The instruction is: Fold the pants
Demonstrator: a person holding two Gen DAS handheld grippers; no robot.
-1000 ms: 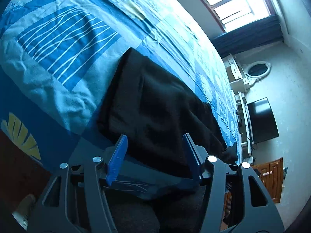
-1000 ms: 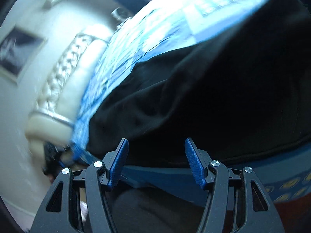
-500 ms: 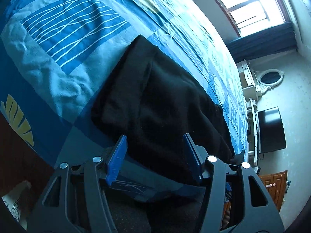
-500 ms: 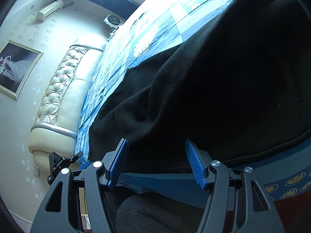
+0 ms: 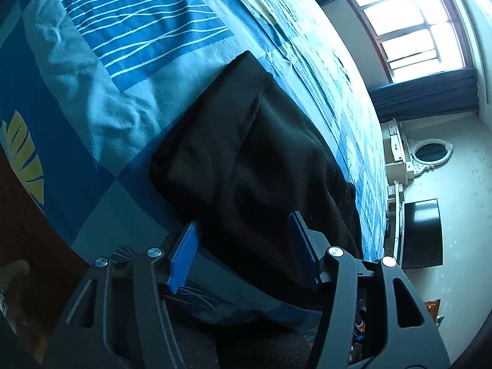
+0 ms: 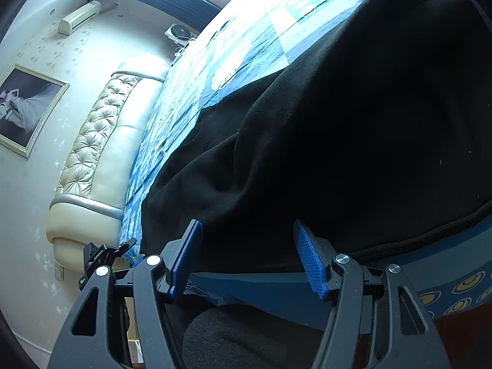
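While both claws hang at the near edge of the bed (image 5: 129, 224), I see the black pants (image 5: 252, 166) lying flat across the blue patterned cover, already doubled into a long band that runs away from me. My left claw (image 5: 243, 246) has its blue pads apart with the near hem between them, not pinched; my right claw (image 6: 247, 252) stands the same, jaws spread over the near edge of the pants and clamping nothing. To do this fold well, I judge both claws should bite the hem at matching depth, catching every layer, then lift together. The dark cloth hides its seams and layer count, and the right view cuts off the pants' far end.
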